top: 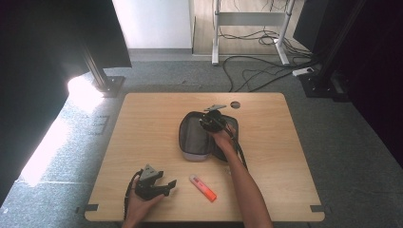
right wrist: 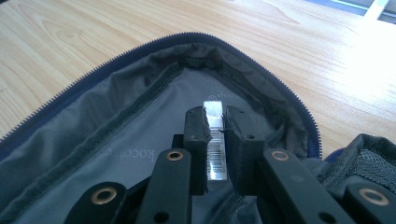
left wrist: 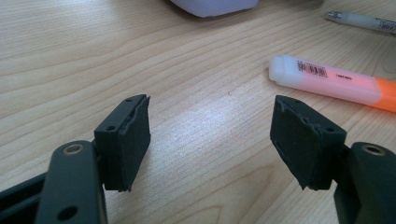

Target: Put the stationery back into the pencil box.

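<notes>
Pencil case [top: 197, 135] sits unzipped mid-table, and we've got the right gripper [right wrist: 216, 128] pinching a clear barcoded pen [right wrist: 215, 140] just inside its grey lining. Our left gripper [left wrist: 212, 140], jaws wide and empty, rests at the table's 7 o'clock, an orange highlighter [left wrist: 334, 84] at its 2 o'clock.

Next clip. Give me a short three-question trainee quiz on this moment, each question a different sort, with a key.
1. True or false: the right tongs are shut on a clear pen-like item with a barcode over the open pencil case.
2. What lies on the table ahead of the open left tongs?
A. scissors
B. orange highlighter
C. eraser
3. Fill in: the pencil case's zipper is ____.

Key: 1 true; 2 B; 3 open
</notes>
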Tool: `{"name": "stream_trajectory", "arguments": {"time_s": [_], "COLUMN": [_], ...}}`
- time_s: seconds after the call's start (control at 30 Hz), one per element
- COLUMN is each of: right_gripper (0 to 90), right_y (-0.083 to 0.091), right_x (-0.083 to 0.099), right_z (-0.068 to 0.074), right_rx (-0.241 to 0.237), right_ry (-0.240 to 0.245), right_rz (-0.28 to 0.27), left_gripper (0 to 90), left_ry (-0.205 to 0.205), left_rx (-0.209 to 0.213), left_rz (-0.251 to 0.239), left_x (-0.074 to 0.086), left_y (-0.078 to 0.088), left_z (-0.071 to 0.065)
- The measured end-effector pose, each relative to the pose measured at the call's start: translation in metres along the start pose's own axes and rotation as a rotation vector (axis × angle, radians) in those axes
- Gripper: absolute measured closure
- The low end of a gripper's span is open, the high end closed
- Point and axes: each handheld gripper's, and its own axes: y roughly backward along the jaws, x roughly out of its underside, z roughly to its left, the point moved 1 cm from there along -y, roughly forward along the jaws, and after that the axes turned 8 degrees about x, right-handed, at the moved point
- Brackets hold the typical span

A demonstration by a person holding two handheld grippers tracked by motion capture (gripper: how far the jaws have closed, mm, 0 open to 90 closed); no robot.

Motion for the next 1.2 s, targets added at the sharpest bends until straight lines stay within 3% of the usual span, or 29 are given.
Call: {"name": "stream_trajectory", "arguments": {"time_s": [0.4,0.73,0.93,1.2], "right_gripper": [77.4,75.9,73.1,65.8], "right_y": [-0.003,-0.003,0.001,0.014], "right_x": [0.002,0.002,0.001,0.0], "right_z": [0.0,0.0,0.0,-0.003], "right_rx": [0.023,0.03,0.023,-0.021], "right_ry": [0.028,0.023,0.025,-0.001], "right_rz": [0.02,0.022,0.011,-0.013], "left_gripper": [29.2,29.2,29.2,29.2], "left_ry": [-0.002,-0.002,-0.001,-0.002], "left_rx": [0.001,0.001,0.002,0.001], "left_rz": [0.0,0.0,0.0,0.002], "left_x": [0.0,0.0,0.0,0.0], "left_y": [0.0,0.0,0.0,0.0], "left_z": [0.0,-0.001,-0.001,-0.001]}}
